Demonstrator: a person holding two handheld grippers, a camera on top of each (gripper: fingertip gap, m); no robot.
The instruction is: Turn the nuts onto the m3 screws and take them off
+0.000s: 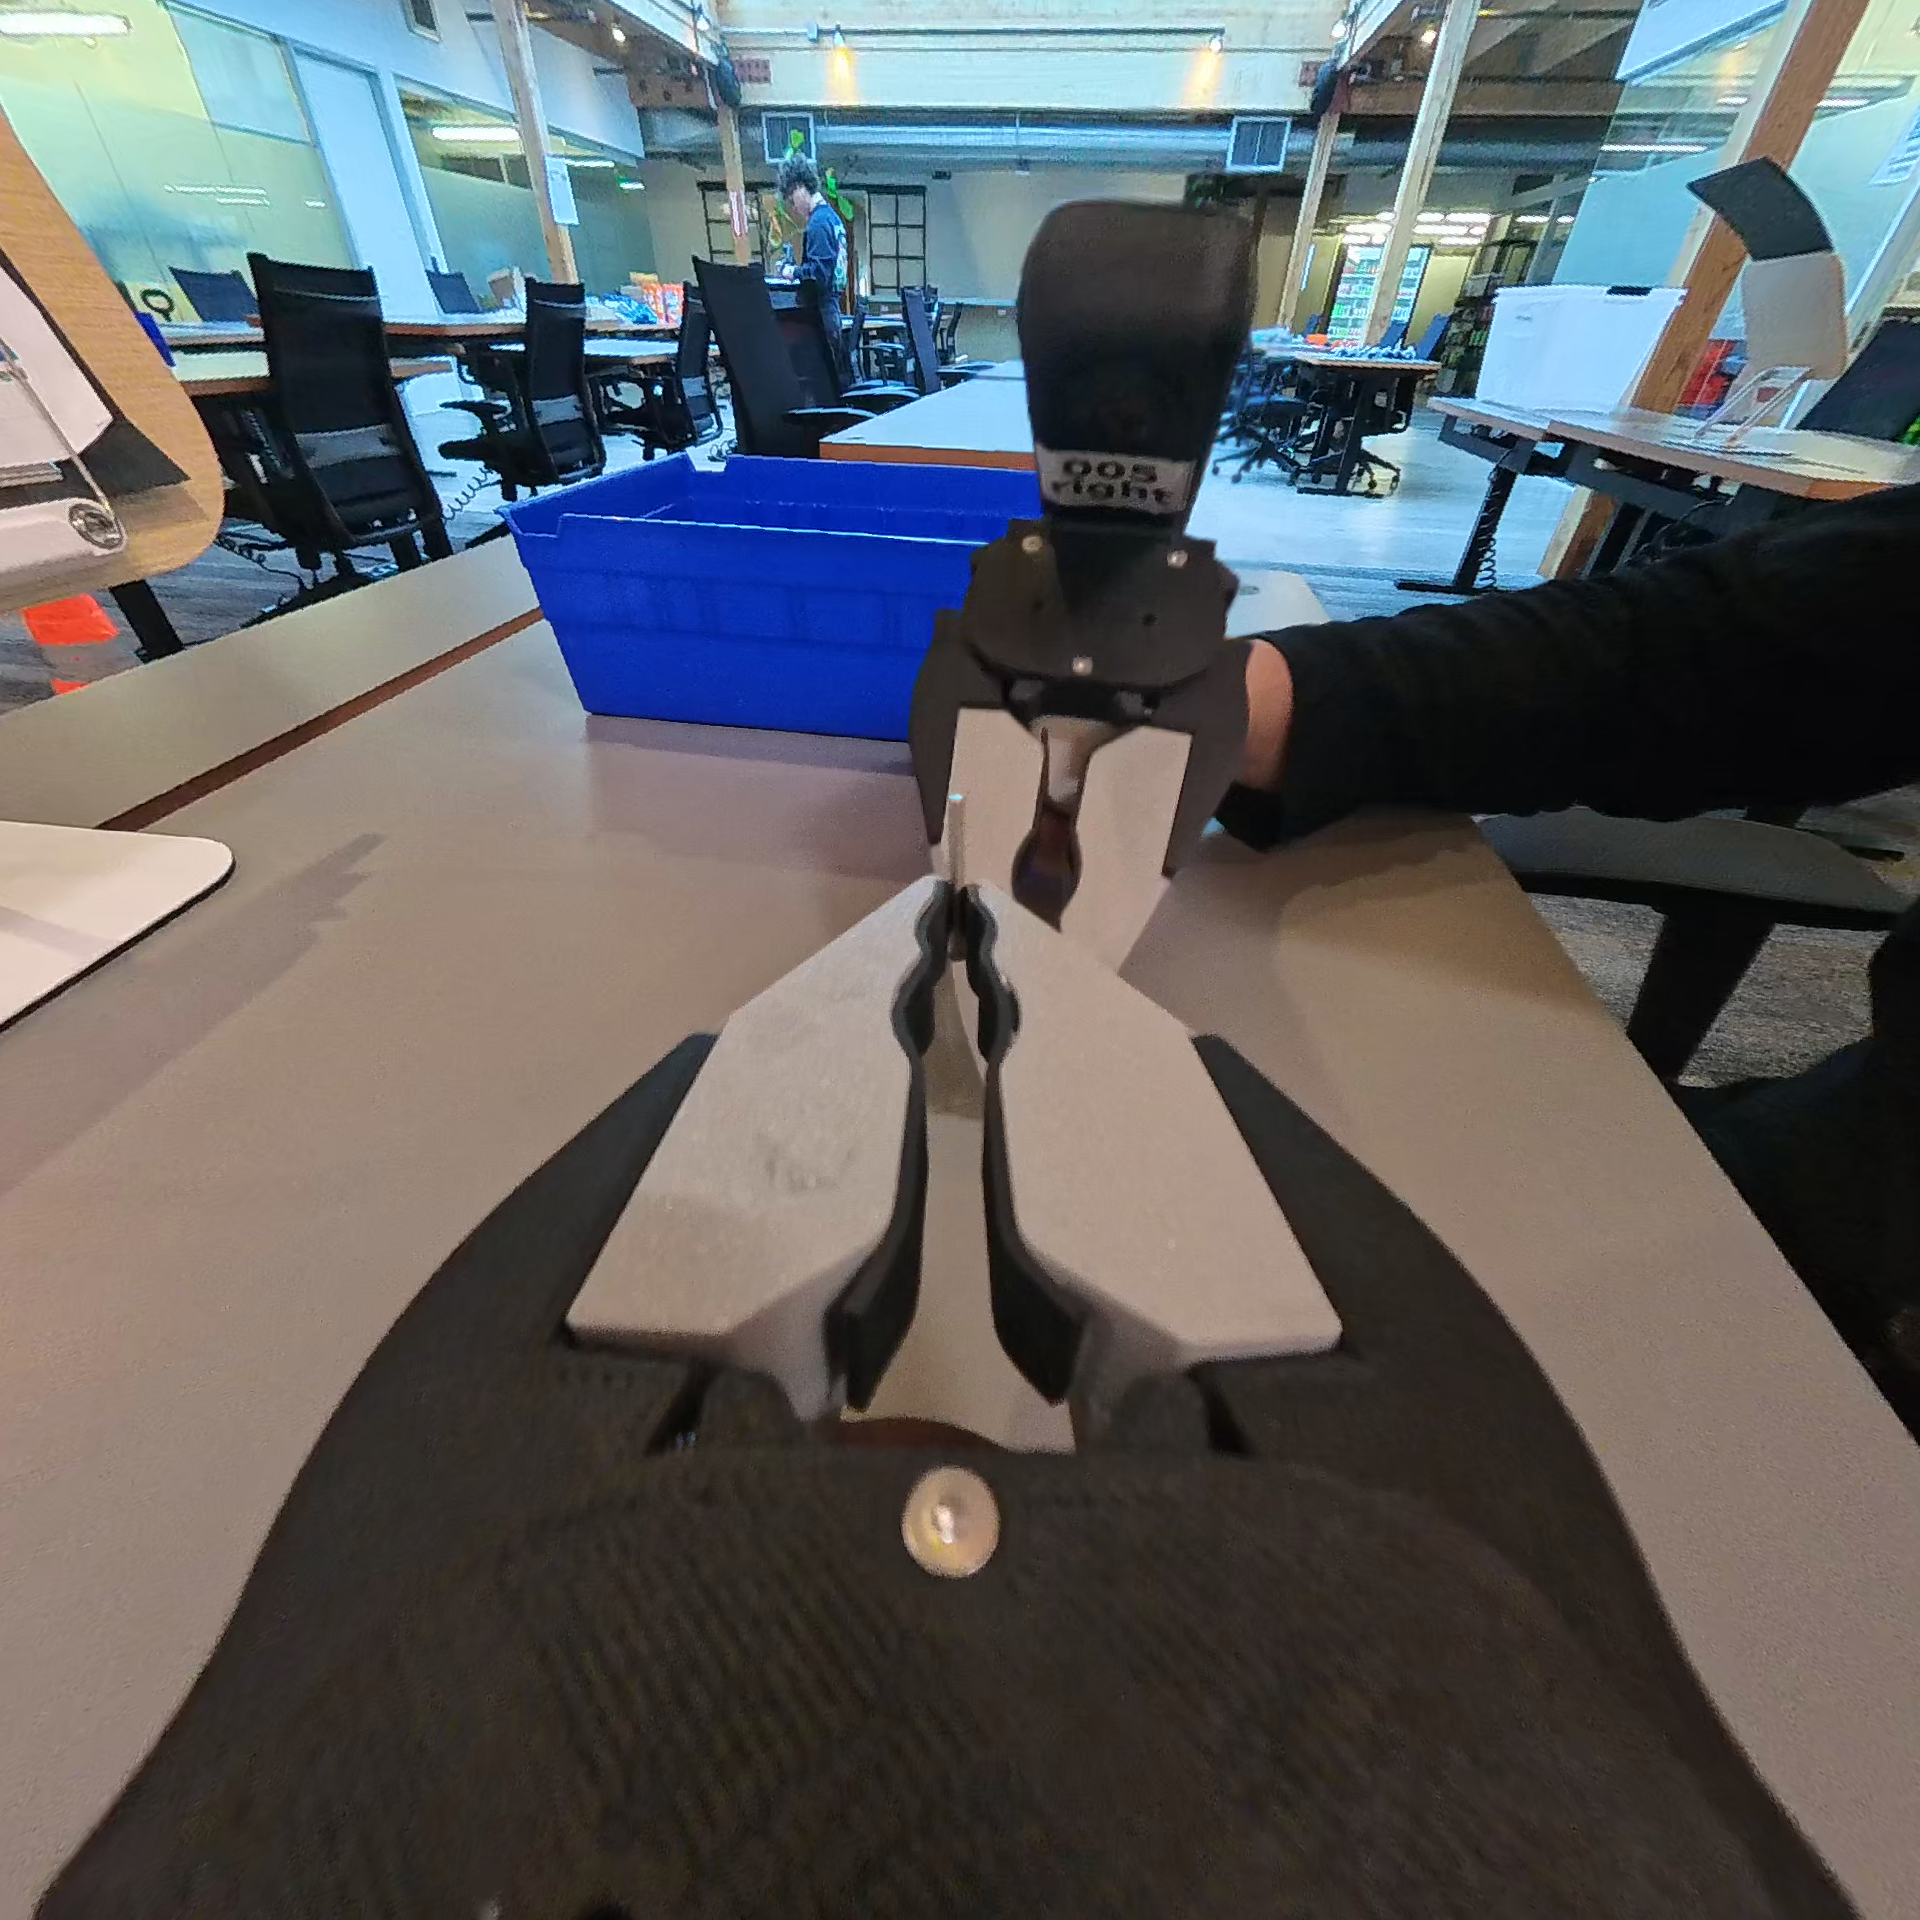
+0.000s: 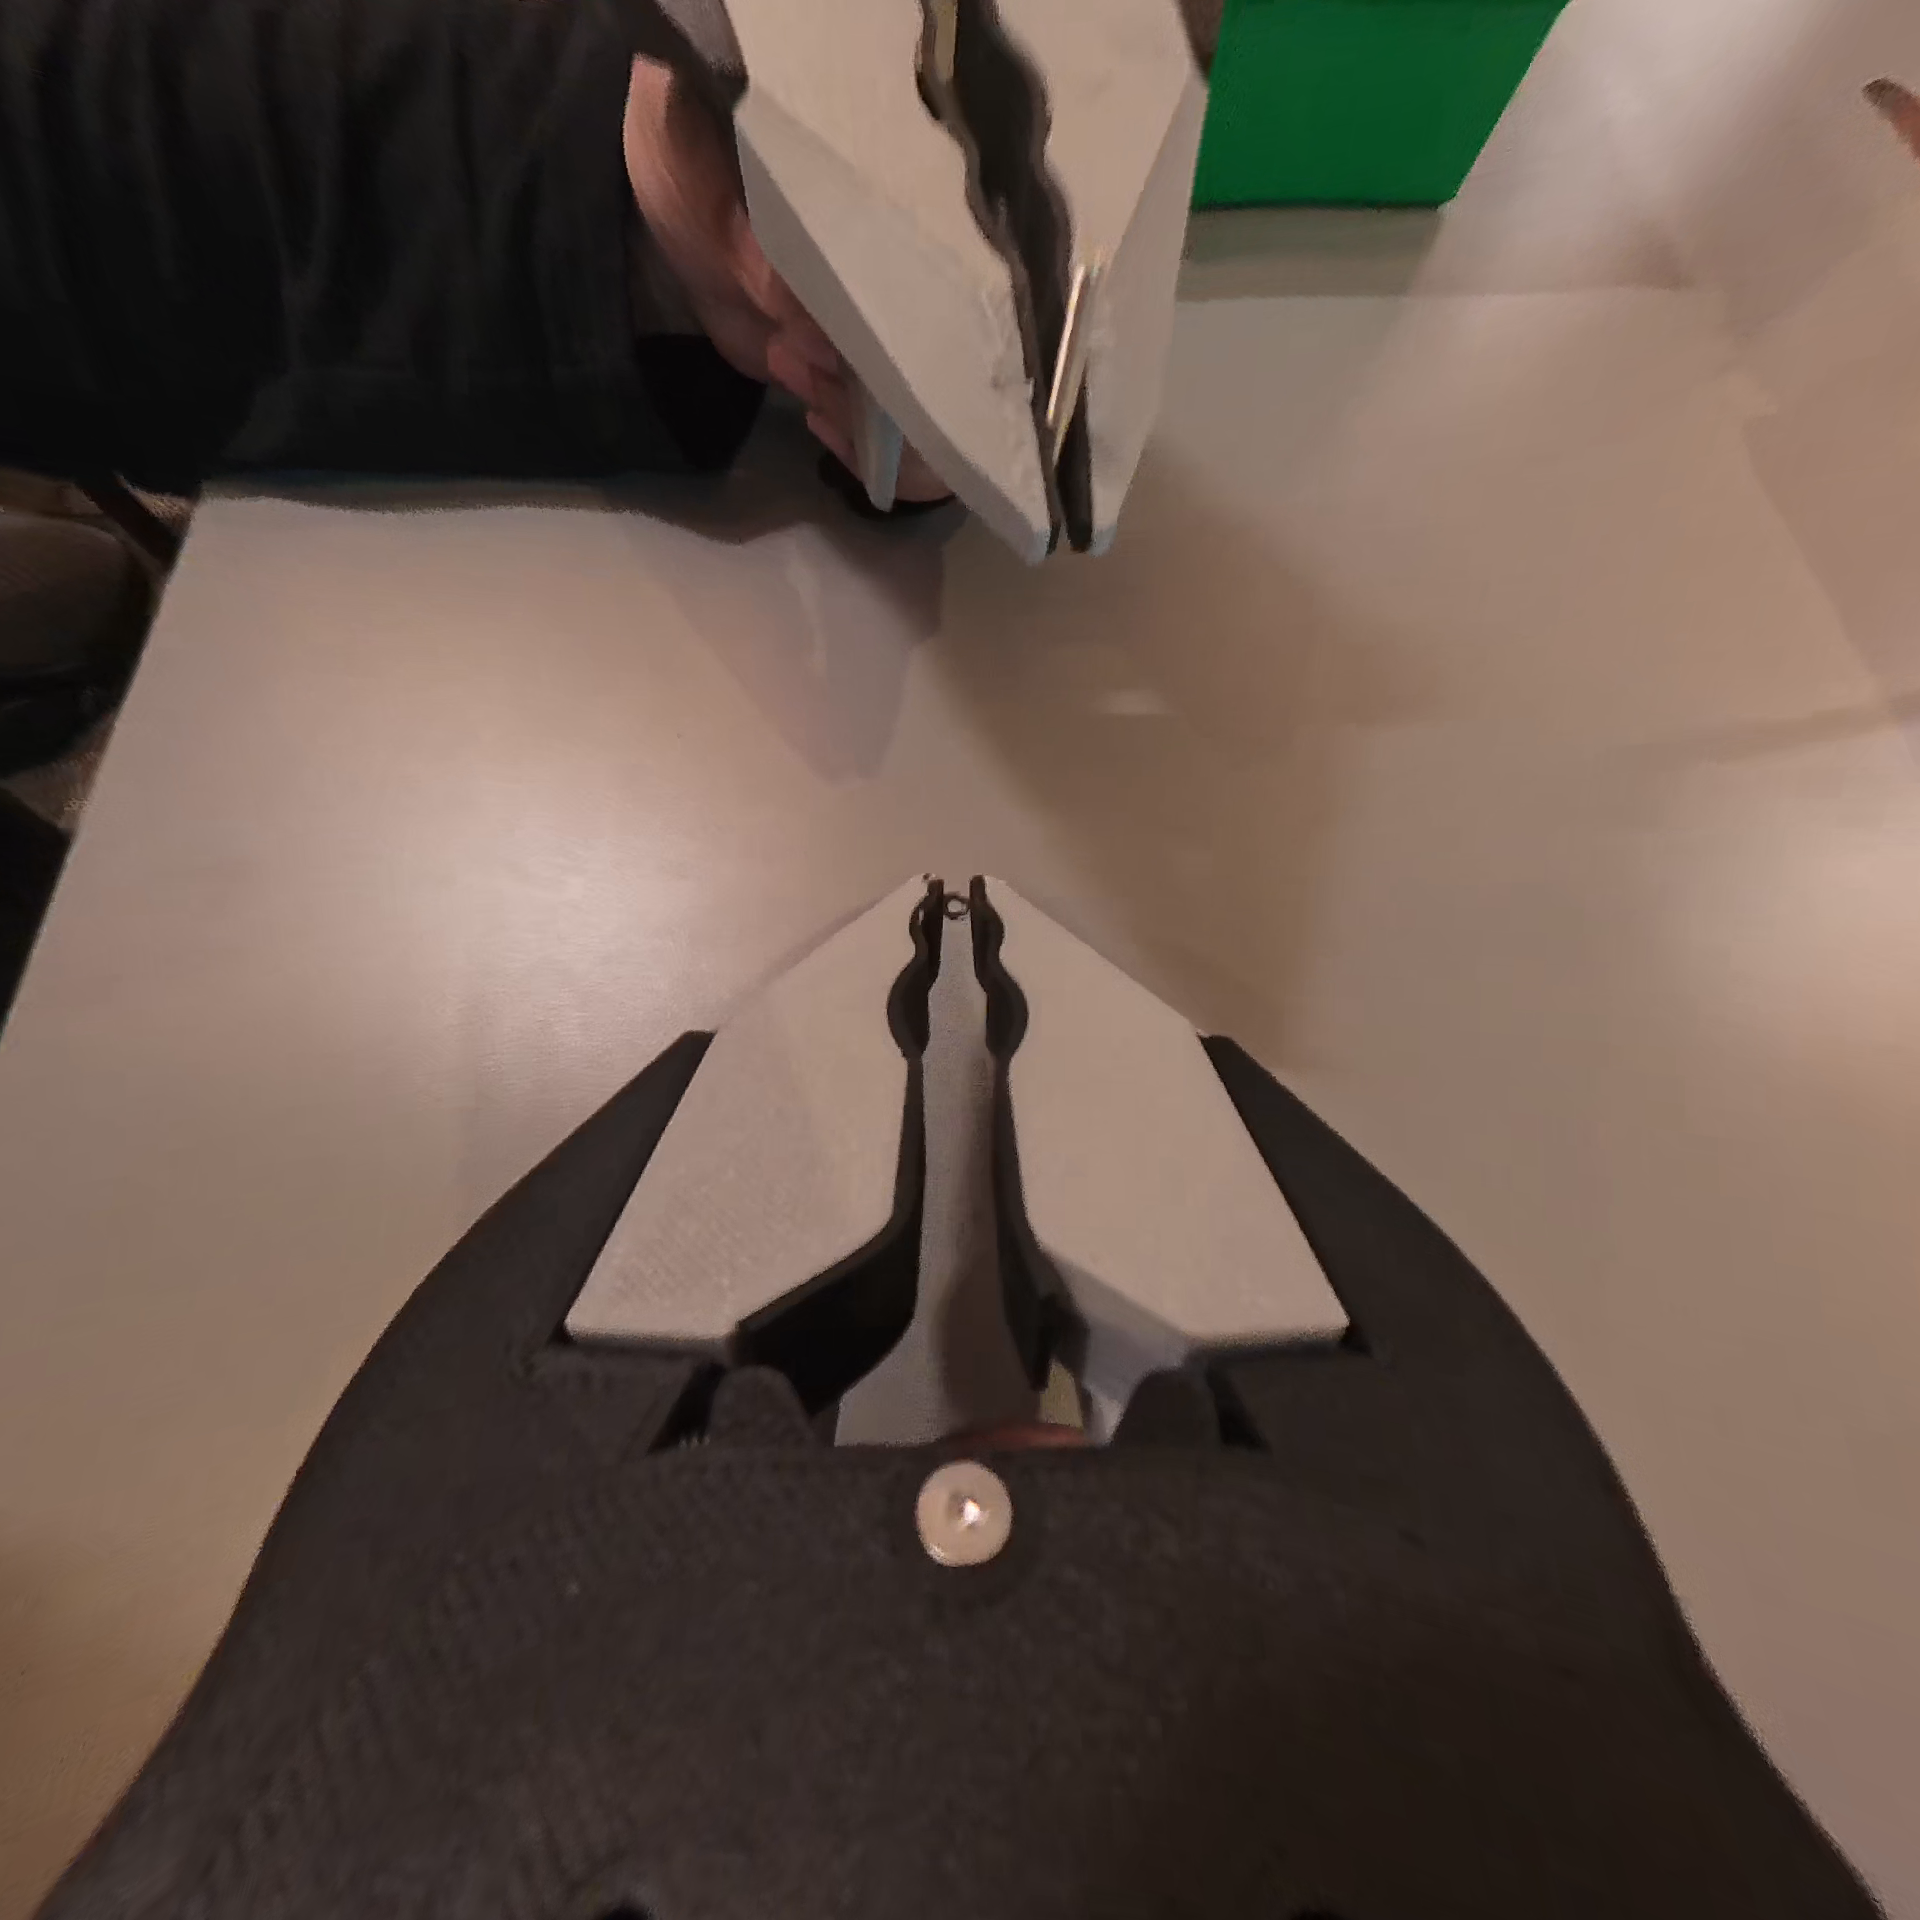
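i am holding my left gripper (image 1: 958, 904) clenched on a thin screw (image 1: 956, 842), whose pale shaft is sticking up past the fingertips, above the grey table (image 1: 520, 935). in the right wrist view the same screw (image 2: 1070, 343) is showing as a bright sliver pinched between those fingers. my right gripper (image 2: 956, 896) is nearly closed and is pinching a tiny dark ring at its very tips, which i am taking for the nut (image 2: 954, 906), though it is too small to be sure.

the two grippers are pointing at each other with a clear gap between them, so the nut and the screw are apart and not touching. i am judging that this nut is not on the thread now; whether it is about to go on or has just come off i cannot tell. what is left, at the least, is bringing the tips together and lining the hole up with the shaft end. a blue bin (image 1: 769, 603) is standing behind, and i cannot see what is in it.
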